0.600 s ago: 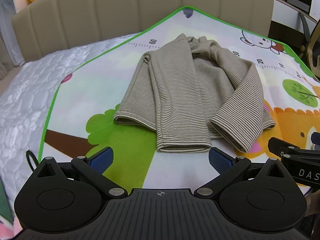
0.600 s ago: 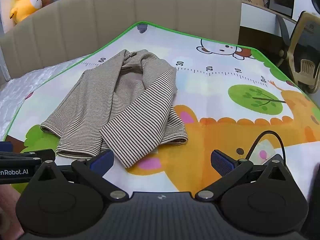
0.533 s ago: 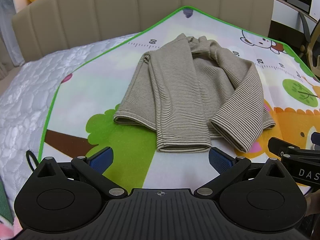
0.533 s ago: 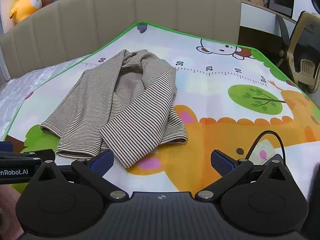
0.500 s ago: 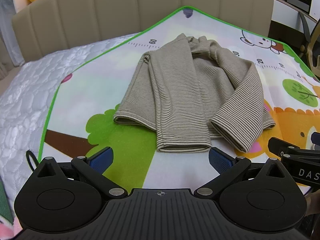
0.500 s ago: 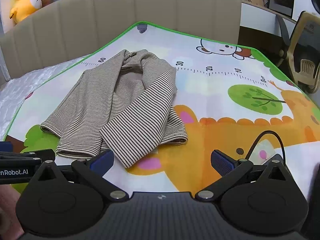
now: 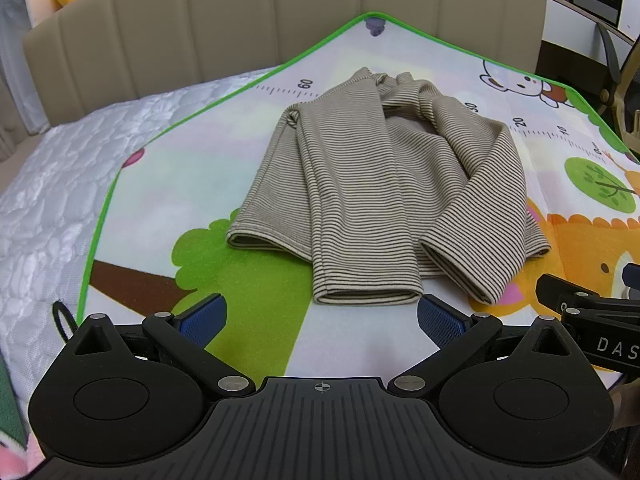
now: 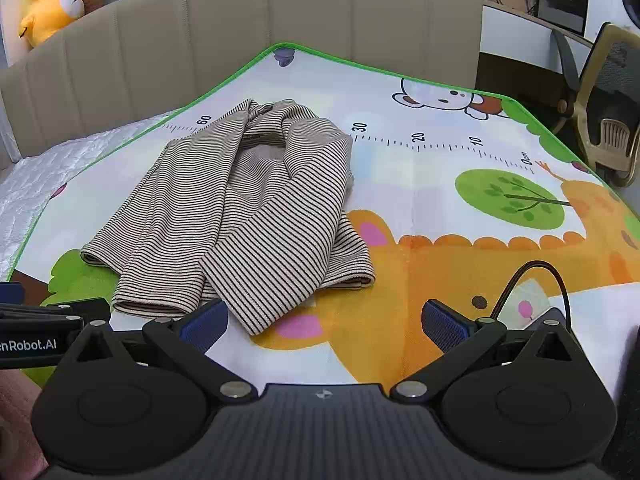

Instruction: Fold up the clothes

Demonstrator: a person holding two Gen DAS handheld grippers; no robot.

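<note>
A brown-and-cream striped long-sleeved top (image 7: 384, 196) (image 8: 248, 216) lies on a cartoon play mat (image 7: 168, 184) (image 8: 460, 240), both sleeves folded down over its body, cuffs toward me. My left gripper (image 7: 322, 322) hovers just short of the near cuff, open, with nothing between its blue pads. My right gripper (image 8: 324, 324) is also open and holds nothing; its left pad sits close to the right sleeve's cuff, apart from it. Each gripper shows at the edge of the other's view.
The mat covers a quilted white mattress (image 7: 52, 184) with a beige padded headboard (image 8: 240, 32) behind. A yellow plush toy (image 8: 48, 0) sits at the back left. A chair (image 8: 612, 120) and desk stand to the right. A black cable (image 8: 536, 280) loops near my right gripper.
</note>
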